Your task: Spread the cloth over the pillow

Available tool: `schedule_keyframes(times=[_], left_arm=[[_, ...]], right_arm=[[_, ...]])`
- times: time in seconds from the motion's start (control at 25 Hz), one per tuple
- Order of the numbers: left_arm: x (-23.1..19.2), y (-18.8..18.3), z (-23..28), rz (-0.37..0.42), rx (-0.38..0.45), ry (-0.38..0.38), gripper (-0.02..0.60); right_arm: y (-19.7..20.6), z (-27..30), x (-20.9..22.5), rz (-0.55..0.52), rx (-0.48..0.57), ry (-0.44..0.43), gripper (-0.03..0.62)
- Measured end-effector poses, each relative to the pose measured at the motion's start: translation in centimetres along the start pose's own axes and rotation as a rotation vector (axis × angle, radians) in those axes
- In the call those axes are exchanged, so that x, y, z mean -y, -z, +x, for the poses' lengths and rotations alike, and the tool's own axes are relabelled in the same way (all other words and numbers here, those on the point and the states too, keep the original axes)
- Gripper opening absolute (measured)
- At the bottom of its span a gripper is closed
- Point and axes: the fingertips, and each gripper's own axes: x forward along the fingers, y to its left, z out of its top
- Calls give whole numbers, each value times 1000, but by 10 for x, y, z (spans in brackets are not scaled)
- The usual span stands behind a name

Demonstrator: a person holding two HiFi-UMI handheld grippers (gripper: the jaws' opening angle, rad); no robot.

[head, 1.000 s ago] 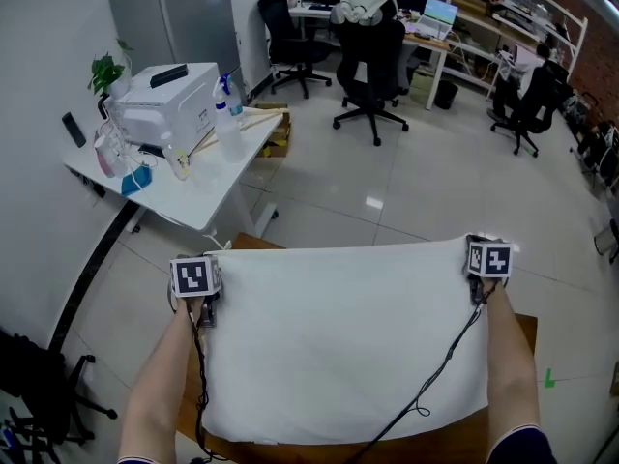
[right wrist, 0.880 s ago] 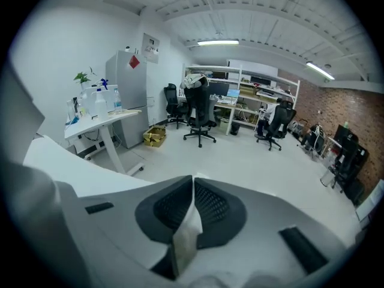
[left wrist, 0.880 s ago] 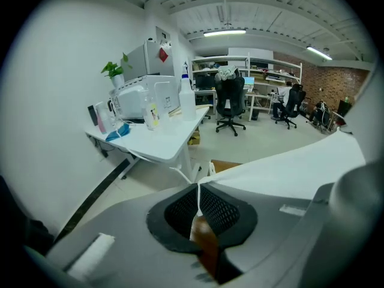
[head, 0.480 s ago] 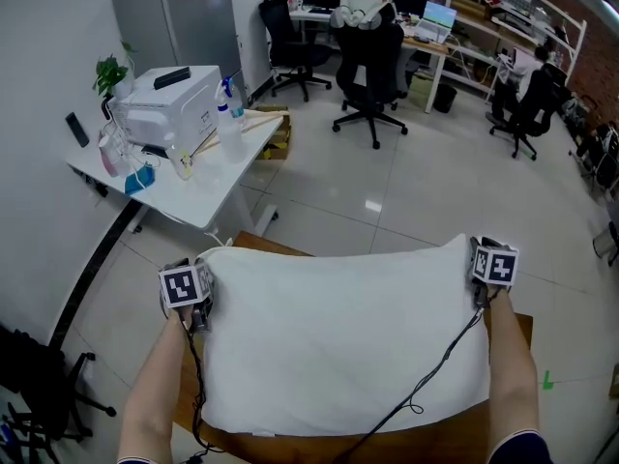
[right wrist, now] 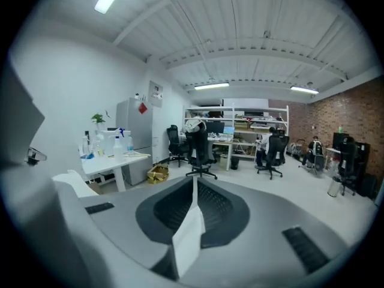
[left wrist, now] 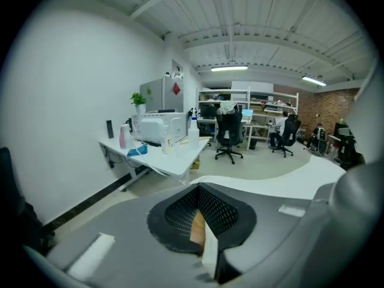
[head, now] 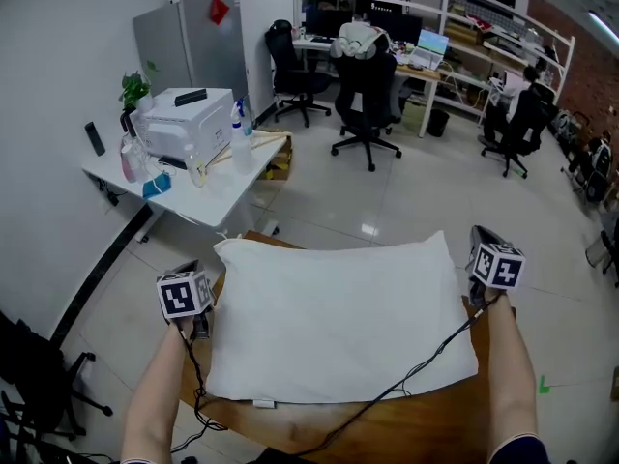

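We are judging the spreading nearly done, perhaps only smoothing remaining: the white fabric cloth [head: 338, 317] is lying flat over the pillow on the brown wooden table [head: 426, 420], while the left gripper [left wrist: 199, 218] and right gripper [right wrist: 193, 206], jaws just closing together, are hovering beside it empty.

Marker cubes [head: 184, 295] [head: 496, 265], black cables [head: 427, 361], perhaps navy sleeves [head: 518, 449].

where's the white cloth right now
Head view, lower middle: the white cloth lies spread over the pillow on the wooden table right in front of the person, with the white desk beyond its far left corner.
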Motion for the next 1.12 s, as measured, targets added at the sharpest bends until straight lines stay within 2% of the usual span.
schedule_keyframes(times=[0.24, 0.32, 0.48, 0.6, 0.76, 0.84, 1.0, 1.12], left_arm=[[50, -24, -71, 26, 122, 143, 9], [66, -33, -96, 22, 164, 205, 9], [96, -49, -143, 49, 229, 317, 9], [110, -51, -175, 59, 269, 387, 9], [135, -34, -212, 39, 283, 511, 9], [149, -17, -226, 43, 270, 569, 9], [185, 17, -248, 85, 224, 671, 9], [204, 40, -262, 110, 194, 726, 9]], right_arm=[[-33, -70, -41, -48, 97, -94, 18], [-44, -99, -58, -2, 142, -136, 18], [-64, -158, -101, 184, 255, -254, 17], [-66, -198, -136, 199, 296, -283, 17], [-51, -246, -181, 241, 301, -295, 0], [-35, -267, -211, 229, 288, -311, 0], [4, -301, -260, 171, 232, -332, 3], [32, -318, -287, 196, 190, -364, 3]])
